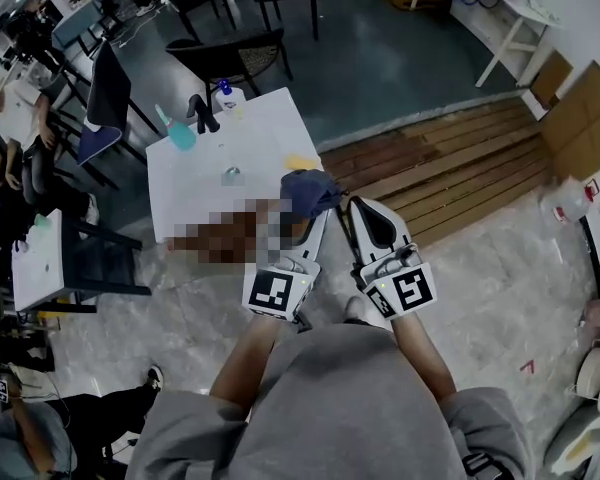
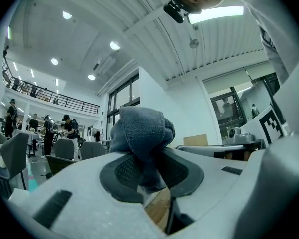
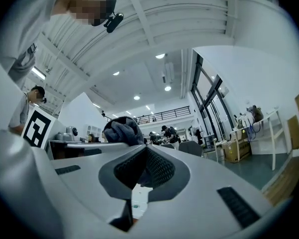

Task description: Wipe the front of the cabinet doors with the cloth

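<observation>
A dark blue cloth (image 1: 308,190) is bunched up at the tip of my left gripper (image 1: 315,216), whose jaws are shut on it. In the left gripper view the cloth (image 2: 142,133) bulges out above the dark pads of the left gripper (image 2: 148,169). My right gripper (image 1: 366,214) is held close beside it, jaws pressed together with nothing between them. In the right gripper view the right gripper (image 3: 143,167) points upward and the cloth (image 3: 122,130) shows just to its left. No cabinet door front shows in any view.
A white table (image 1: 265,138) stands just ahead, carrying a teal cup (image 1: 182,135), a small bottle (image 1: 230,94) and a yellow item (image 1: 302,161). A wooden platform (image 1: 460,163) lies to the right. Black chairs (image 1: 230,58) and seated people are at the left.
</observation>
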A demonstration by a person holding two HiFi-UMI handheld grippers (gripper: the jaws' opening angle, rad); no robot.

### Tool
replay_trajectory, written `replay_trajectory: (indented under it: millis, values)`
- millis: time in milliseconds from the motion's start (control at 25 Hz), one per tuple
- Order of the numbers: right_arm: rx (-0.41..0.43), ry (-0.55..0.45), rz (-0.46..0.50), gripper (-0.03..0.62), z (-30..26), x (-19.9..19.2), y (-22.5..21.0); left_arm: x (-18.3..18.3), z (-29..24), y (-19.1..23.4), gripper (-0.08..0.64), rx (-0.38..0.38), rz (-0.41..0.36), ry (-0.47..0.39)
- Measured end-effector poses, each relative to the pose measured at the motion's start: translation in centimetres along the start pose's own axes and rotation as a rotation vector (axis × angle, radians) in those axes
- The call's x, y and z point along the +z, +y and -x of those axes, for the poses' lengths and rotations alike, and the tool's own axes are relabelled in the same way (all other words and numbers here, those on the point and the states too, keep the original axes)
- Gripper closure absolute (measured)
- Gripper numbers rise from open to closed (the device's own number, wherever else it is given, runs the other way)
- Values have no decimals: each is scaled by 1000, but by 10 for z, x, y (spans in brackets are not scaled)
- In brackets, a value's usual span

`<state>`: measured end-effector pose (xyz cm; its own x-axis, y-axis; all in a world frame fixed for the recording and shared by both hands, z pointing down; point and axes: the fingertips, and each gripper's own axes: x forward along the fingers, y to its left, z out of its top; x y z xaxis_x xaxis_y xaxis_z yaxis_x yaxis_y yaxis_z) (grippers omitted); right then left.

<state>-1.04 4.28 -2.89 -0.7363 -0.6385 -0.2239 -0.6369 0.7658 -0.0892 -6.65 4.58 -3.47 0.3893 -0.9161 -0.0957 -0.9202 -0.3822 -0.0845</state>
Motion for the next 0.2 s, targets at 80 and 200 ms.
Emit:
replay_trajectory:
  millis: [80, 200]
  values:
    - [2, -4, 5, 583, -3, 3, 3, 4, 1, 2, 468, 2, 11, 2]
    - [6, -13, 12, 583, -6, 6, 9, 9, 6, 6, 468, 8, 17, 2]
